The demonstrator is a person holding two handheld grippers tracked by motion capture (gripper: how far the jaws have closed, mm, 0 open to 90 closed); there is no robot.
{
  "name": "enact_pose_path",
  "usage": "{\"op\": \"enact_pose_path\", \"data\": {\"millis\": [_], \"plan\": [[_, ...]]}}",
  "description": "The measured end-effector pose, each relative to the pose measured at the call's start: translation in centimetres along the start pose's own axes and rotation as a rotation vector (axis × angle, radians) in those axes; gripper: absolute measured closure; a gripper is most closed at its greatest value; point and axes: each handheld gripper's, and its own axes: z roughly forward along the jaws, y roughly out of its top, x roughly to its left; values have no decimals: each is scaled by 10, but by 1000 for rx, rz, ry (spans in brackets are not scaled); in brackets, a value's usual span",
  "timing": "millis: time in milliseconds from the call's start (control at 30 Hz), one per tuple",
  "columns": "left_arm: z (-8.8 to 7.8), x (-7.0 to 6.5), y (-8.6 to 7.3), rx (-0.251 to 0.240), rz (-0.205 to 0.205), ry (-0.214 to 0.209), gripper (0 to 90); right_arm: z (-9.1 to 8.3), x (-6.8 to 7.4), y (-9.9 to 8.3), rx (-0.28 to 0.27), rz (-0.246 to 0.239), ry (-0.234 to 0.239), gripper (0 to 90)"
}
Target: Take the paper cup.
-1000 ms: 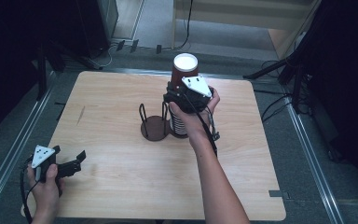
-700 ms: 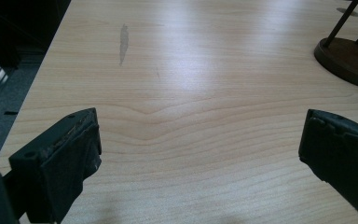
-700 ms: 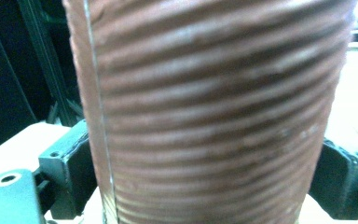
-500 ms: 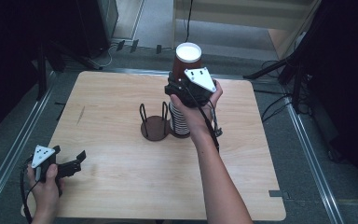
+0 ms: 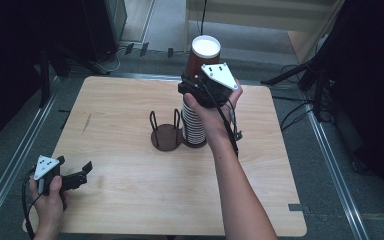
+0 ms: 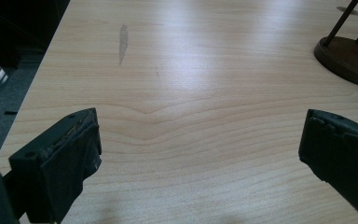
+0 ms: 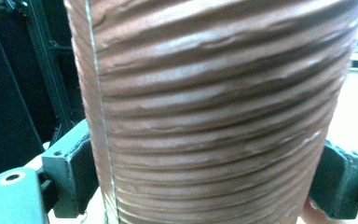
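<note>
The right tool [image 5: 194, 86] is raised above the middle of the light wooden surface [image 5: 130, 165], its two black jaws pressed against opposite sides of a brown ribbed paper cup [image 5: 203, 59] with a white inside. In the right gripper view the cup [image 7: 214, 112] stands upright between the jaws, its corrugated wall touching both pads. The cup sits at the top of a tall stack of white-rimmed brown paper cups [image 5: 194, 125] that stands on the surface just right of a dark round wooden stand with thin upright metal loops [image 5: 165, 135]; whether the gripped cup has come clear of the cups beneath it cannot be told, since the hand [image 5: 207, 107] covers that part. The stack and the stand are just beside each other, near the centre of the surface.

The left tool [image 5: 75, 177] rests low at the near left corner of the surface, well apart from the cups, held by the other hand [image 5: 47, 200]. In the left gripper view its jaws are spread wide with only bare wood between them, and the edge of the dark stand [image 6: 349, 53] shows at the far right.
</note>
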Motion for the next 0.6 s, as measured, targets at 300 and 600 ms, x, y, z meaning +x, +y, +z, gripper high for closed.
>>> {"op": "enact_pose_path", "data": {"millis": [300, 600], "plan": [[0, 0, 0, 0, -4, 0, 0, -5, 5, 20, -41, -4, 4, 111], [0, 0, 0, 0, -1, 0, 0, -12, 2, 37, -67, 2, 8, 111]]}}
